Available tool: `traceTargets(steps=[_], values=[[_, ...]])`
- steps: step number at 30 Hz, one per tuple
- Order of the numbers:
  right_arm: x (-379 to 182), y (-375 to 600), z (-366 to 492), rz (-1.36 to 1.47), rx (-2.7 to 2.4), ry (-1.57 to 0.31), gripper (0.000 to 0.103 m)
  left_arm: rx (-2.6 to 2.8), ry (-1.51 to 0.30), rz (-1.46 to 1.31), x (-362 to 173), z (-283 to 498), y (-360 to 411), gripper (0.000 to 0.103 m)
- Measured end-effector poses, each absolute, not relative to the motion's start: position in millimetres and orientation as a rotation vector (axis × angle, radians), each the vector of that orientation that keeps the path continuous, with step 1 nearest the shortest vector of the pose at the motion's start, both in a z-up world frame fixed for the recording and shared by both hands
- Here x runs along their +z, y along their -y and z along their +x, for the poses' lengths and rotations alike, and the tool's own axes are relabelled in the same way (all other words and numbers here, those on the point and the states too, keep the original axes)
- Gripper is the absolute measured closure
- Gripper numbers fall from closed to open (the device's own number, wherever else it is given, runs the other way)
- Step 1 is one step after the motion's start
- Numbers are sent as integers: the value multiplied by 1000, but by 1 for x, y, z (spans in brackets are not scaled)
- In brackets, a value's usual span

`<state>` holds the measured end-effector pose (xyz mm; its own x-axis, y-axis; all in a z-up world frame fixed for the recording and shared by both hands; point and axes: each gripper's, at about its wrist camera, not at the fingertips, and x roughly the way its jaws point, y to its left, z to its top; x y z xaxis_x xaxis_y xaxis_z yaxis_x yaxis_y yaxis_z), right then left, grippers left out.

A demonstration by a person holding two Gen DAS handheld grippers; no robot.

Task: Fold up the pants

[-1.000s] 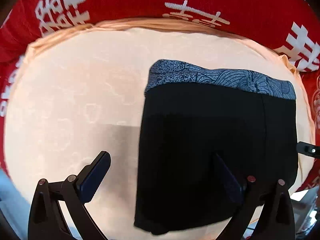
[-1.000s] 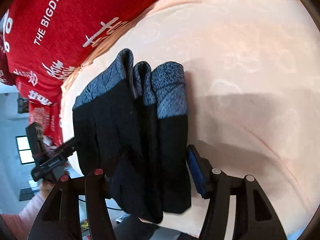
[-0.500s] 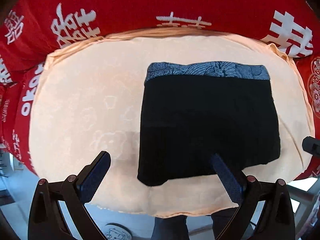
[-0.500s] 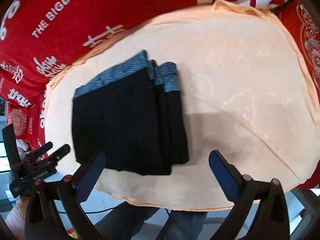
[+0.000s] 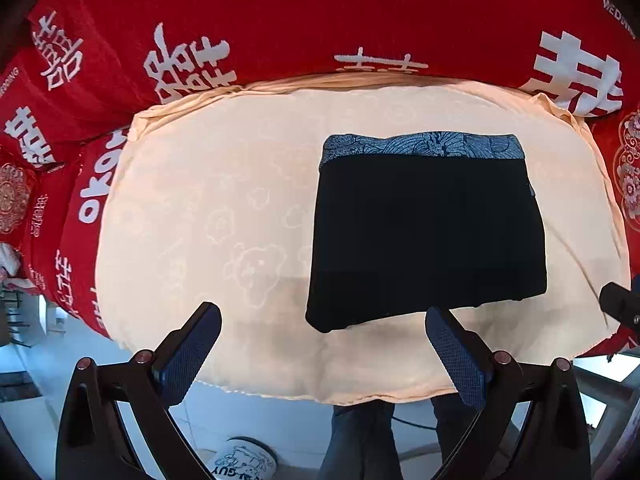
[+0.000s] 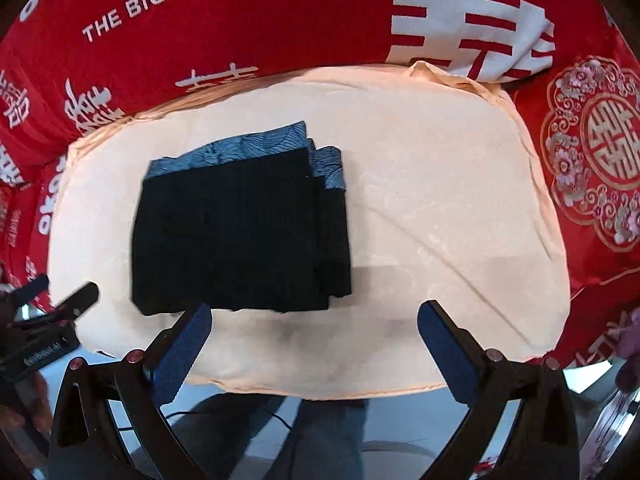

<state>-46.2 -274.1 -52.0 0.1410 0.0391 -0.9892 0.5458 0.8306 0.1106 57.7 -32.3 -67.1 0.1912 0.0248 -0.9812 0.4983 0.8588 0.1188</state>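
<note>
One pair of black pants (image 5: 426,236) lies folded into a compact rectangle on a peach cushion (image 5: 208,208), with its blue-grey patterned waistband (image 5: 422,145) turned toward the cushion's far edge. In the left wrist view the bundle sits in the right half of the cushion, its near edge close to the cushion's front edge and its right side near the right edge. In the right wrist view the same pants (image 6: 240,232) lie left of the cushion's (image 6: 440,200) middle, and the stacked layers show along the bundle's right side, where three bands of waistband (image 6: 326,168) step one behind another.

Two hand-held grippers are in view. The left hand-held gripper (image 5: 322,354) hangs over the cushion's front edge with its two blue-padded fingers (image 5: 188,356) spread wide, holding nothing and clear of the pants. The right hand-held gripper (image 6: 314,354) is likewise spread wide and empty; its left fingertip appears just in front of the bundle's near edge, though contact cannot be judged.

A red bedspread (image 5: 320,20) printed with white characters and the words "THE BIGDAY" surrounds the cushion at the back and sides. Below the cushion's front edge, the person's two jean-clad legs (image 5: 360,440) and one white slipper (image 5: 244,460) show on the floor.
</note>
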Motion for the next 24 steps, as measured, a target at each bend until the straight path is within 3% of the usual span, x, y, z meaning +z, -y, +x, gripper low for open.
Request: traceTargets(steps=[24], values=[[-31, 247, -35, 512, -359, -1437, 0, -359, -1365, 429, -47, 52, 29, 0]])
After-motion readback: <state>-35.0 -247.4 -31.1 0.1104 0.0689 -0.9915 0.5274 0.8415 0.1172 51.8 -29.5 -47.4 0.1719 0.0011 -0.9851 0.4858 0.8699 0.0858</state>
